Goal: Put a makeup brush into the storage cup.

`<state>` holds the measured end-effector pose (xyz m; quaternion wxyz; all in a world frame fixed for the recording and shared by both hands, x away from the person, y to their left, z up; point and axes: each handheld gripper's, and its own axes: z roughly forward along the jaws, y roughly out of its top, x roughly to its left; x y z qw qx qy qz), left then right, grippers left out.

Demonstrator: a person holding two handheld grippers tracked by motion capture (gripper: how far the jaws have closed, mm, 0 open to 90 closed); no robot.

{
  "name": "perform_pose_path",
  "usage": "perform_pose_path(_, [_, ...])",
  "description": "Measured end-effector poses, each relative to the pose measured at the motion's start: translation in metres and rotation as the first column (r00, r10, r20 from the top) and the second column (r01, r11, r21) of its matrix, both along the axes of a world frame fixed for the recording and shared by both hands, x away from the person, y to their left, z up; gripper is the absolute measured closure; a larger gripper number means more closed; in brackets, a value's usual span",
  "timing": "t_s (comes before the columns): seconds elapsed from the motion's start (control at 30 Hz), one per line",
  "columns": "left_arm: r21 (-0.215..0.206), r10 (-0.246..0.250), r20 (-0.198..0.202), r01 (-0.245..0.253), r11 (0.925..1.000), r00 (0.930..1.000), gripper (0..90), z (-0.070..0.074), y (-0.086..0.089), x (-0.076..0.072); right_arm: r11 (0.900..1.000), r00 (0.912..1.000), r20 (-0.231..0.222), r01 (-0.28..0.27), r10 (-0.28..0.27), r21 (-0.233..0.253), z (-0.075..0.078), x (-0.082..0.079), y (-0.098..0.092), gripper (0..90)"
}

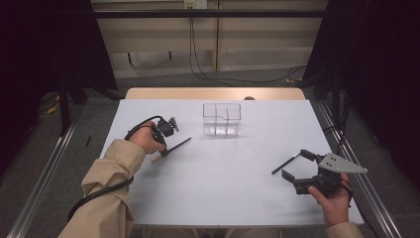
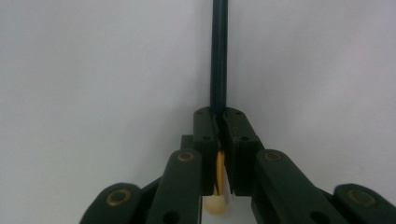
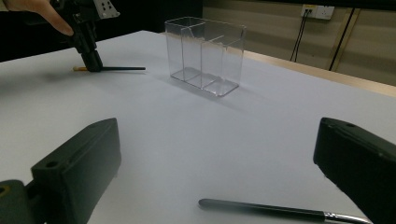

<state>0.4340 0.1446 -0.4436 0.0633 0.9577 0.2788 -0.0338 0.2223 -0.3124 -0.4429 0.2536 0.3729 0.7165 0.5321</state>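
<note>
1. Lower right of the high view, the right gripper (image 1: 296,166) gapes wide, empty, around a dark brush (image 1: 286,163); closing crooked could flick it away.
2. Left of centre, the left gripper (image 1: 162,148) pinches a pencil (image 1: 174,148) near its tail; it may pivot.
3. Beyond, the clear organizer (image 1: 222,119) could tip if bumped.

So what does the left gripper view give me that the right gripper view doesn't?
The left gripper view gives the close grip: the left gripper has its jaws shut on the dark pencil, with a yellow band and pale end showing between the jaws.

The right gripper view has the right gripper with jaws wide open, a brush lying on the table between them, and the clear box beyond, with dividers inside.

Both show the white table, the pencil and the left gripper holding it, close in one, far off in the other.
</note>
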Motion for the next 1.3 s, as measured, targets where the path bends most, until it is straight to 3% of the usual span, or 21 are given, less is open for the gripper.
perform_pose_path(0.23, [-0.03,-0.031,0.011,0.032,0.9991,0.9995,84.5,0.009,-0.009,-0.007,1.0,1.0,-0.001,0.005,-0.005,-0.001,0.0,-0.001,0.0,0.3])
perform_pose_path(0.43, [-0.077,-0.037,-0.013,0.036,0.9963,0.9992,84.6,0.014,-0.013,-0.011,1.0,1.0,0.001,0.004,-0.004,-0.006,0.0,-0.002,0.0,0.3])
perform_pose_path(0.7, [-0.085,-0.084,-0.011,0.083,0.9929,0.9964,84.6,0.024,-0.023,-0.02,1.0,1.0,-0.002,0.002,-0.002,-0.008,0.0,-0.003,0.0,0.3])
perform_pose_path(0.8, [-0.092,-0.121,-0.007,0.12,0.9885,0.9926,84.6,0.028,-0.031,-0.024,1.0,1.0,-0.005,-0.002,0.002,-0.007,0.001,-0.002,0.0,0.2])
perform_pose_path(1.1, [-0.106,-0.166,0.001,0.165,0.9805,0.9861,84.6,0.034,-0.046,-0.033,1.0,0.9995,-0.017,-0.025,0.025,-0.008,0.001,0.001,0.004,0.2])
perform_pose_path(1.3, [-0.12,-0.208,0.014,0.209,0.9706,0.9779,84.6,0.043,-0.06,-0.043,0.999,0.9987,-0.031,-0.041,0.041,-0.008,0.001,0.004,0.006,0.2])
